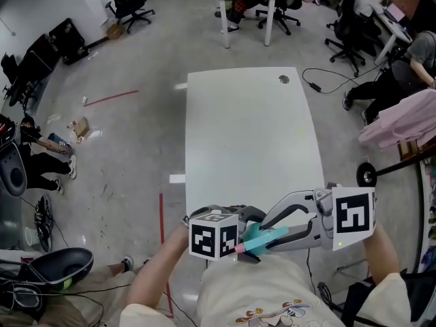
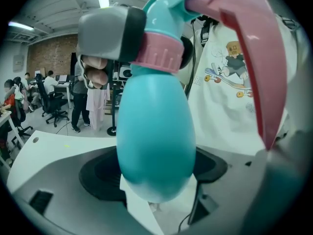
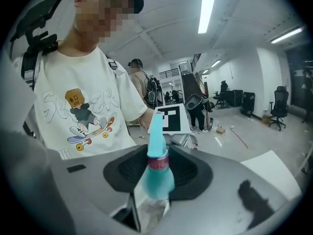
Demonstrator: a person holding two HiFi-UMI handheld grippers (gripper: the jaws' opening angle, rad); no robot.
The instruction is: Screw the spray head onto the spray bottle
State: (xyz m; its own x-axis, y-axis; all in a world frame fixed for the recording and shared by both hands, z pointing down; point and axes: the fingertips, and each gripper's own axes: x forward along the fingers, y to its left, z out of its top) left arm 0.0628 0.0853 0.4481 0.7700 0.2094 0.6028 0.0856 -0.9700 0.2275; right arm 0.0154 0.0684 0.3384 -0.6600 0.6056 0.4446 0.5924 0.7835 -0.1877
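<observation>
left gripper is clamping the spray bottle as the anchor; right gripper is pinching the spray head near its pink collar, likely for twisting tight.

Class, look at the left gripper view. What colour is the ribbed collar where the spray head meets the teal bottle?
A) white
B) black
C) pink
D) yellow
C: the ribbed collar between the spray head and the teal spray bottle is plainly pink, the same colour as the trigger.
</observation>
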